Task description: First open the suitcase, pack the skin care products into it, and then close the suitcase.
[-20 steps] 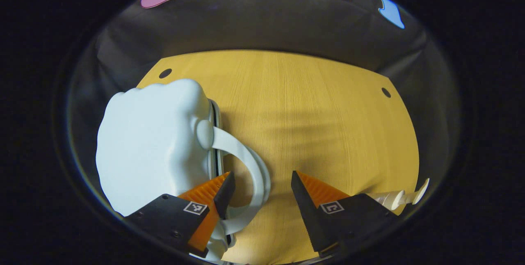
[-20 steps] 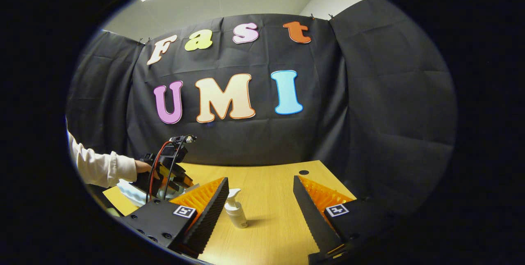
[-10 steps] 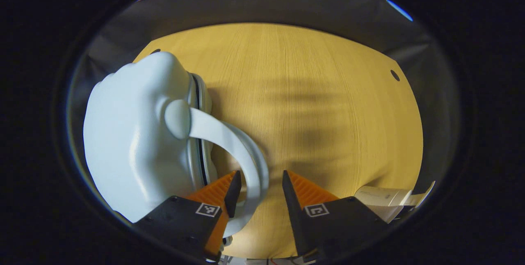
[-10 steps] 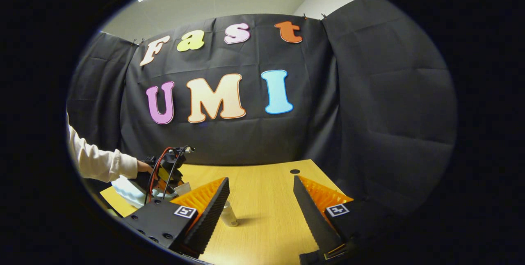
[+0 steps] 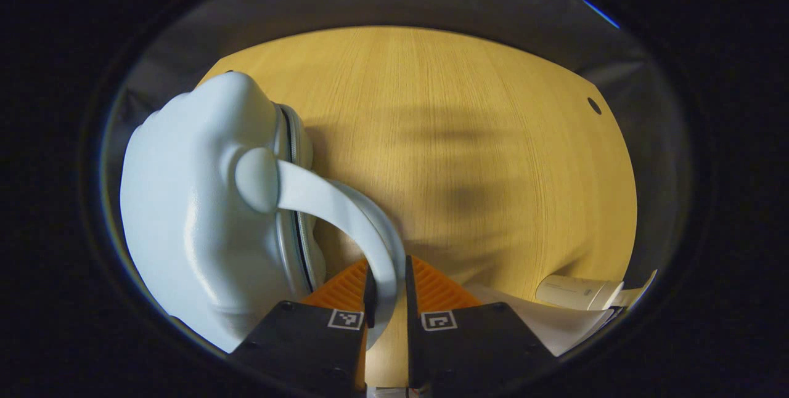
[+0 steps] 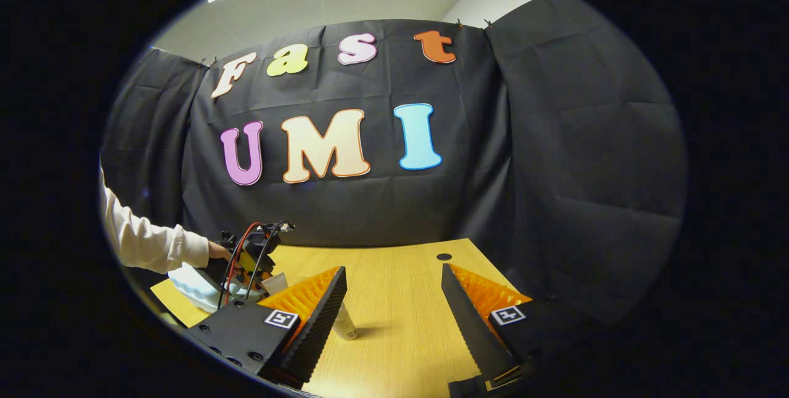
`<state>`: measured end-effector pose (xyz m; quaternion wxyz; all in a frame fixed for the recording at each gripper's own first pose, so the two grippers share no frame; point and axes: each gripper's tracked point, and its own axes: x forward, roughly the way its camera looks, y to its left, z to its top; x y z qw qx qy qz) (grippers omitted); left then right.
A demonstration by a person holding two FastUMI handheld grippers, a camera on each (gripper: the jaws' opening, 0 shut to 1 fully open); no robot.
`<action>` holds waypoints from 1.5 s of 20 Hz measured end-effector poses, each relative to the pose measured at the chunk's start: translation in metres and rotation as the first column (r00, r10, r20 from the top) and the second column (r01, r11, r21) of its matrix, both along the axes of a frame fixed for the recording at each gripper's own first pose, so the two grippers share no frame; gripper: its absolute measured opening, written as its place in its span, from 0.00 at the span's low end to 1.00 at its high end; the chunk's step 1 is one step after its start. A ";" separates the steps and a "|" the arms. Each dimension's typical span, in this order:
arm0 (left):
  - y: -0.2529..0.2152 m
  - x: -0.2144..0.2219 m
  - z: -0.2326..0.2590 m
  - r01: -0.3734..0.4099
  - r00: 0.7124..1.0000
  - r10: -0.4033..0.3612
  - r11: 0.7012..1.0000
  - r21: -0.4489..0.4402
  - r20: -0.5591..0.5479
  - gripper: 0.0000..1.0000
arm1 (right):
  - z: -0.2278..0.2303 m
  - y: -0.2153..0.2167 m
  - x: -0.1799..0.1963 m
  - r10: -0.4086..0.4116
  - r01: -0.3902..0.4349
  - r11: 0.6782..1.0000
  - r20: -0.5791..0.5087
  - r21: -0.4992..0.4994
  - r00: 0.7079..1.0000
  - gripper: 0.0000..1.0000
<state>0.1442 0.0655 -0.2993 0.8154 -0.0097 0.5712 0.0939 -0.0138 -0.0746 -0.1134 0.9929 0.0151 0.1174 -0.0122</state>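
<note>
In the left gripper view, the left gripper (image 5: 388, 299) has its two fingers drawn in close on the curved handle (image 5: 345, 207) of a pale blue suitcase (image 5: 197, 225) — the handle's arch passes down between the fingers and both press against it from either side. The suitcase is small, with a bumpy, cloud-like shell, and it lies on the left part of a wooden table (image 5: 481, 139). Its dark seam runs along the edge nearest the handle and looks closed. At the lower right of the same view, a white tube (image 5: 576, 292) lies on its side on the table, and part of a white sheet or pouch (image 5: 542, 324) sits just in front of it; what that item is cannot be told.

In the right gripper view, the right gripper (image 6: 394, 318) hangs above the table with its fingers wide apart and nothing between them. A small white bottle (image 6: 344, 324) stands upright on the table, partly hidden behind the nearer left finger. Farther off at the left — beyond that finger — a hand (image 6: 217, 251) in a light sleeve (image 6: 148, 241) holds the other gripper over the suitcase, of which a pale scalloped edge shows.
</note>
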 end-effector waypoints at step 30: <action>0.139 -0.076 0.279 -0.052 0.899 0.085 0.995 -0.088 0.429 0.01 | 0.029 0.107 0.017 0.170 -0.167 0.985 0.077 -0.041 0.982 0.97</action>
